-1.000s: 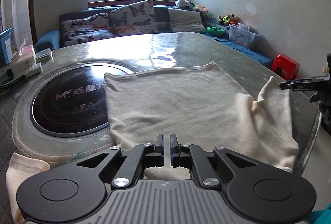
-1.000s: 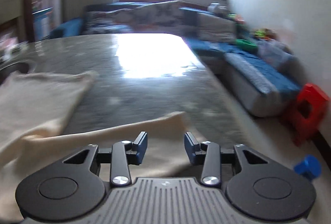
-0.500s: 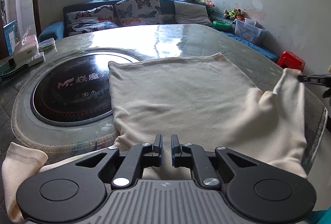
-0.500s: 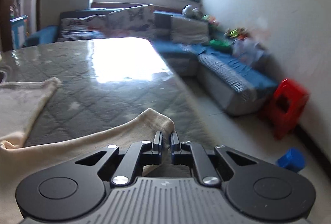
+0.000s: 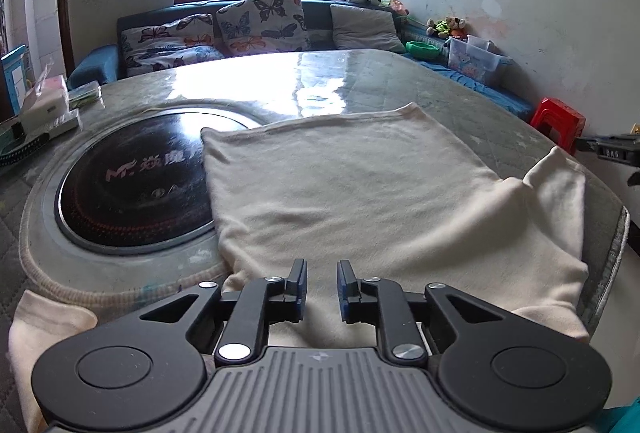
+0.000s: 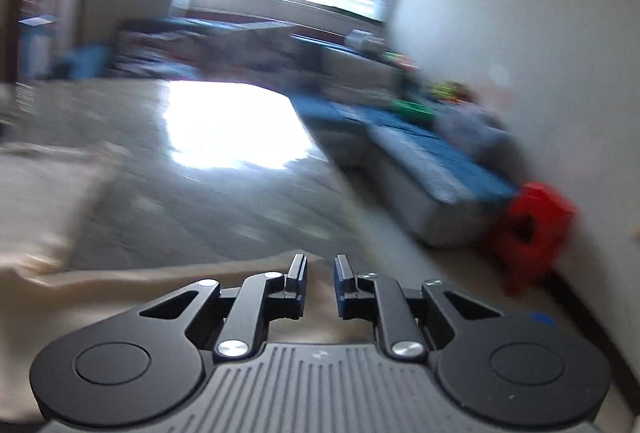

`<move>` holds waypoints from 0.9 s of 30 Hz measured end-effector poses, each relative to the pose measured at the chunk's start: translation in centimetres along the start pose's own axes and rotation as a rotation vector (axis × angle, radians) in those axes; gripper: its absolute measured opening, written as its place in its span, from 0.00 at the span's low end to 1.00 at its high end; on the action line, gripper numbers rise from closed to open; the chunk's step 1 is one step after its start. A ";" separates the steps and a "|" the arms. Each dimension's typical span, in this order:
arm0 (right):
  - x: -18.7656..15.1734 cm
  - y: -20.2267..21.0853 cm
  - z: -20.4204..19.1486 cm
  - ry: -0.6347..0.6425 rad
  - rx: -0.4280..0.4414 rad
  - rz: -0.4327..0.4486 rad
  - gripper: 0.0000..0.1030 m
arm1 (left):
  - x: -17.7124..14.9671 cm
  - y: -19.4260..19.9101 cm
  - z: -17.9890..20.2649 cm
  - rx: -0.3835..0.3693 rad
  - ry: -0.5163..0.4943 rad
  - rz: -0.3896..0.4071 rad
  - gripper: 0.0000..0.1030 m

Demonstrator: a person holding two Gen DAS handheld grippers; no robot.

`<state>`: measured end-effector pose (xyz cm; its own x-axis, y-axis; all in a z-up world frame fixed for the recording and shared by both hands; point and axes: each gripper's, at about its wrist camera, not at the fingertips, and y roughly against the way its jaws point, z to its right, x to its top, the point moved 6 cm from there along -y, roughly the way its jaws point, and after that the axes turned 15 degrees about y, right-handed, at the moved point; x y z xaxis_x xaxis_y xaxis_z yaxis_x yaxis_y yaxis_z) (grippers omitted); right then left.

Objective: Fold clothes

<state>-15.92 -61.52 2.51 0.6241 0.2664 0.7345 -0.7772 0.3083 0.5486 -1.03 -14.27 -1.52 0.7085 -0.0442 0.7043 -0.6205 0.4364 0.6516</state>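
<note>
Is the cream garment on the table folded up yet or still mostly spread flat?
Mostly spread. The garment lies flat across the table; only its right corner stands up in a peak.

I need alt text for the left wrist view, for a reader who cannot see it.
A cream garment lies spread on a large round table, partly over its dark glass centre disc. The left gripper sits low over the near hem, jaws opening with cloth between them. A sofa with butterfly cushions lies behind.
</note>
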 end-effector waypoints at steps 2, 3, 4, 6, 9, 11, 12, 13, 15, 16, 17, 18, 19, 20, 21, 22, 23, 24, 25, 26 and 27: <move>1.6 0.4 -2.6 0.011 0.161 0.041 0.12 | 0.1 -0.2 0.4 -0.008 -0.006 -0.003 0.17; 2.3 0.6 -4.0 0.016 0.243 0.055 0.12 | 0.1 -0.3 0.6 -0.012 -0.011 -0.004 0.17; 3.0 0.6 -5.3 0.025 0.321 0.064 0.12 | 0.1 -0.4 0.8 -0.015 -0.016 -0.005 0.17; 3.6 0.3 -8.0 0.060 0.441 0.055 0.12 | 0.1 -0.5 1.1 -0.020 -0.022 -0.008 0.17; 3.8 -0.6 -11.0 0.140 0.502 0.044 0.12 | 0.1 -0.6 1.2 -0.023 -0.022 -0.014 0.17; 4.0 -1.2 -12.7 0.179 0.527 0.033 0.12 | 0.0 -0.8 1.1 -0.022 -0.021 -0.019 0.17; 4.1 -1.6 -13.1 0.189 0.527 0.023 0.12 | 0.0 -0.9 1.0 -0.020 -0.020 -0.022 0.17; 4.2 -2.0 -13.5 0.200 0.525 0.015 0.12 | 0.0 -1.0 0.9 -0.018 -0.019 -0.024 0.17; 4.5 -2.8 -13.7 0.219 0.512 0.006 0.12 | -0.1 -1.2 0.6 -0.013 -0.013 -0.030 0.17; 4.7 -3.3 -13.5 0.218 0.511 0.008 0.12 | -0.1 -1.3 0.5 -0.012 -0.009 -0.031 0.18; 5.0 -3.8 -13.4 0.214 0.511 0.008 0.12 | 0.0 -1.4 0.3 -0.012 -0.006 -0.031 0.18; 5.3 -4.4 -13.4 0.206 0.510 0.004 0.12 | 0.1 -1.4 0.3 -0.013 -0.003 -0.030 0.18; 5.7 -4.9 -13.2 0.195 0.508 0.000 0.12 | 0.2 -1.5 0.2 -0.012 -0.001 -0.029 0.18; 6.1 -5.5 -13.2 0.187 0.507 -0.004 0.12 | 0.3 -1.5 0.1 -0.012 0.002 -0.028 0.20; 6.5 -6.1 -13.1 0.180 0.505 -0.007 0.12 | 0.3 -1.6 0.0 -0.011 0.004 -0.028 0.21; 7.0 -6.7 -13.3 0.181 0.502 -0.008 0.12 | 0.4 -1.6 -0.1 -0.010 0.006 -0.027 0.22; 7.5 -7.3 -13.4 0.181 0.499 -0.009 0.12 | 0.5 -1.7 -0.2 -0.009 0.010 -0.026 0.22; 8.0 -7.9 -13.5 0.181 0.496 -0.010 0.13 | 0.6 -1.7 -0.3 -0.008 0.013 -0.026 0.23; 8.5 -8.6 -13.6 0.178 0.495 -0.012 0.13 | 0.7 -1.8 -0.4 -0.007 0.016 -0.025 0.23; 9.1 -9.3 -13.6 0.164 0.497 -0.017 0.14 | 0.8 -1.8 -0.4 -0.006 0.018 -0.025 0.24; 9.6 -10.1 -13.6 0.153 0.495 -0.020 0.14 | 0.9 -1.9 -0.5 -0.004 0.020 -0.024 0.26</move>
<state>-1.02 -49.67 -1.36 0.6155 0.4063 0.6753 -0.6864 -0.1448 0.7127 0.95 -14.69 -2.23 0.7298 -0.0372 0.6826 -0.6017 0.4391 0.6672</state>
